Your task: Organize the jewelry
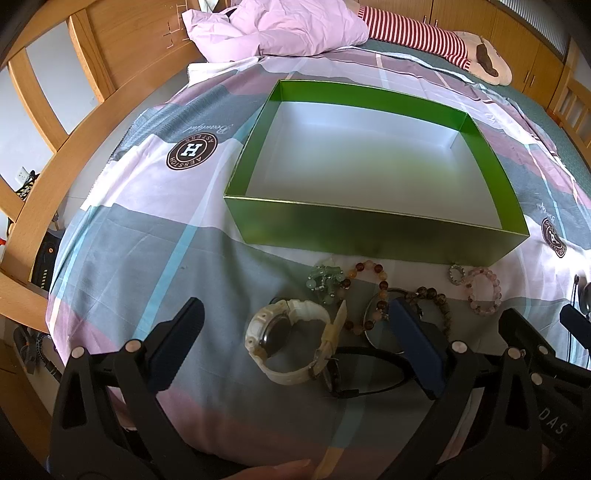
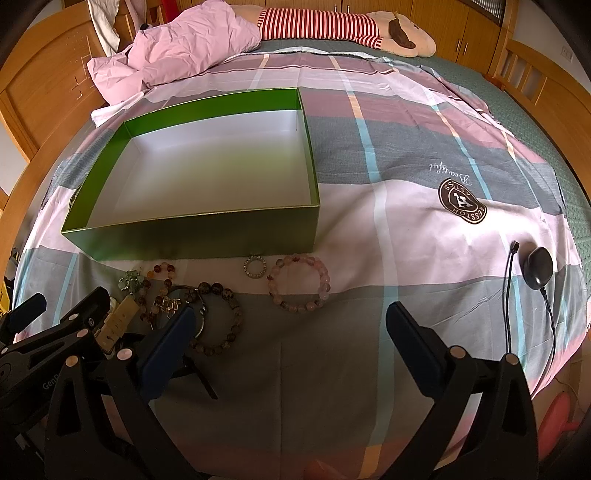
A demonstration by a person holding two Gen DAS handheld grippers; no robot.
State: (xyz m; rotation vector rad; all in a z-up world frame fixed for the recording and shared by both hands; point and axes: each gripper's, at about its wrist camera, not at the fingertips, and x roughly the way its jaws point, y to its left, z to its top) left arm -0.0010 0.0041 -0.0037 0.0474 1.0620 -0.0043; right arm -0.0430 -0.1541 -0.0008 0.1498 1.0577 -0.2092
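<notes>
An empty green box (image 1: 373,230) (image 2: 192,236) with a white inside lies on the bed. Jewelry lies in front of it: a white watch (image 1: 288,341), a green bead piece (image 1: 325,282) (image 2: 130,280), an amber bead bracelet (image 1: 382,295), a dark bead bracelet (image 2: 229,321), a pink bead bracelet (image 1: 484,291) (image 2: 299,284) and a small silver ring (image 1: 457,274) (image 2: 255,266). My left gripper (image 1: 295,339) is open, its fingers either side of the white watch. My right gripper (image 2: 291,332) is open just before the pink bracelet, holding nothing.
A patchwork duvet (image 2: 406,166) covers the bed. A pink crumpled pillow (image 1: 273,26) and a striped plush toy (image 2: 332,24) lie at the far end. A black round device with cable (image 2: 537,271) sits at the right. Wooden bed rails (image 1: 48,184) run along the sides.
</notes>
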